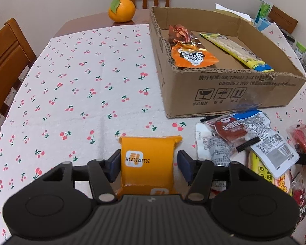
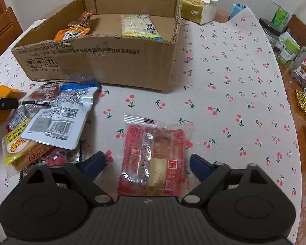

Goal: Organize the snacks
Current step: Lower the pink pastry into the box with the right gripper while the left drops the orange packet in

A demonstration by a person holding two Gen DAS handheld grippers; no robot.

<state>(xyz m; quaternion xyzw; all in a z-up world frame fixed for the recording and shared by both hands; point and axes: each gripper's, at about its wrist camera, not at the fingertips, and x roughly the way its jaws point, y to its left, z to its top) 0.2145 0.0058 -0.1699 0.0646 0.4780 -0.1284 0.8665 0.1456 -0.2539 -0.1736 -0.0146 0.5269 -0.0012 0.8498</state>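
An orange snack packet lies on the cherry-print cloth between the jaws of my left gripper, which is open; the left pad touches the packet, the right pad stands apart. My right gripper is open around a red and clear snack packet lying flat, with gaps on both sides. A cardboard box holds an orange packet and a yellow packet; the box also shows in the right wrist view. A pile of loose snack packets lies in front of the box, also seen in the right wrist view.
An orange fruit sits at the table's far edge. Wooden chairs stand at the left and back. Jars and cartons line the right edge, with a tissue box behind the cardboard box.
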